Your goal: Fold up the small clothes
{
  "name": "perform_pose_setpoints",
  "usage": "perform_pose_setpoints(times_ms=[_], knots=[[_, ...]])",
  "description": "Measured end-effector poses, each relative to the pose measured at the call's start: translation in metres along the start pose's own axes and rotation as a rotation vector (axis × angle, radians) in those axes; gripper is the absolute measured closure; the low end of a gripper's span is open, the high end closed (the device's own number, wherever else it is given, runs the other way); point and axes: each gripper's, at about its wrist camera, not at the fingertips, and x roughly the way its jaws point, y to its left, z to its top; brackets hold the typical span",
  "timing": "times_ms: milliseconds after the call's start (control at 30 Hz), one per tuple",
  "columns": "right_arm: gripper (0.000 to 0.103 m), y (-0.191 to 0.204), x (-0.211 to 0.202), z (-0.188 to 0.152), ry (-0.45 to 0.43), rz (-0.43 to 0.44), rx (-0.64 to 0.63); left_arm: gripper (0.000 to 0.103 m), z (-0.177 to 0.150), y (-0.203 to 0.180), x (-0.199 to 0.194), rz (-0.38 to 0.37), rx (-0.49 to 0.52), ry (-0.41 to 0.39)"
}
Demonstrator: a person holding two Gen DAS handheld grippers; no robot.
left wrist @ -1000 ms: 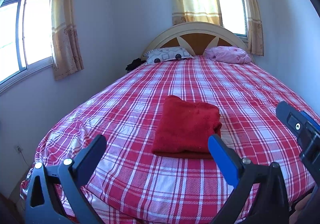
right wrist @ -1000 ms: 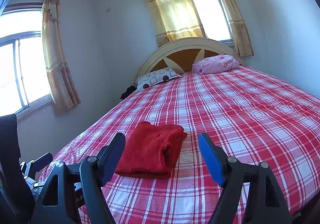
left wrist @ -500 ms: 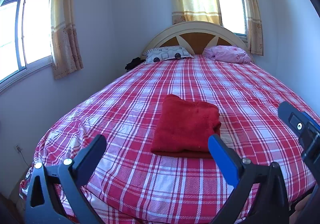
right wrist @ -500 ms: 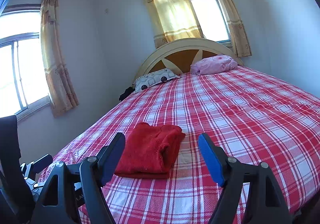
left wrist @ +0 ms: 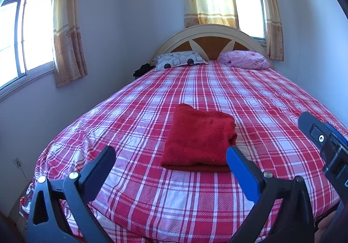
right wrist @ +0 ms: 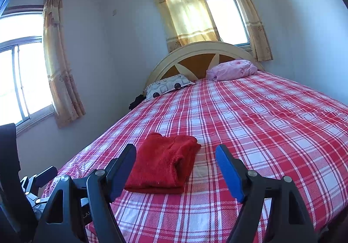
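A red fuzzy garment (left wrist: 199, 139) lies folded into a neat rectangle near the foot of the bed, on the red and white plaid cover (left wrist: 217, 90). It also shows in the right wrist view (right wrist: 164, 163). My left gripper (left wrist: 170, 157) is open and empty, held above the bed's foot, short of the garment. My right gripper (right wrist: 176, 155) is open and empty, held back from the garment and to its right. The right gripper's side shows at the right edge of the left wrist view (left wrist: 322, 136).
A patterned pillow (left wrist: 179, 61) and a pink bundle (left wrist: 243, 59) lie at the headboard (left wrist: 208, 36). A dark item (left wrist: 141, 69) sits beside the bed's far left corner. Walls with curtained windows stand to the left and behind. A wall outlet (left wrist: 17, 161) is low left.
Both grippers have drifted slightly back and up from the bed; the garment lies unchanged. Both stay open.
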Motion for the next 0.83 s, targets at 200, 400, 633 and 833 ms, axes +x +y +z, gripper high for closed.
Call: perform_pose_setpoints(times_ms=[200, 400, 633, 833], knots=[[0.026, 0.0012, -0.0005, -0.001, 0.0, 0.0, -0.002, 0.0, 0.0013, -0.0007, -0.0006, -0.015, 0.006, 0.002], [0.026, 0.0028, -0.0013, -0.0023, 0.003, 0.0, -0.006, 0.0, 0.0018, 0.0006, 0.0006, -0.028, -0.005, 0.017], [0.026, 0.0027, -0.0016, -0.0036, 0.007, 0.003, -0.001, 0.0, 0.0018, 0.0079, 0.0062, -0.06, -0.047, 0.045], [0.026, 0.0026, -0.0016, -0.0039, 0.009, 0.003, -0.001, 0.0, 0.0006, 0.0082, 0.0071, -0.064, -0.047, 0.047]])
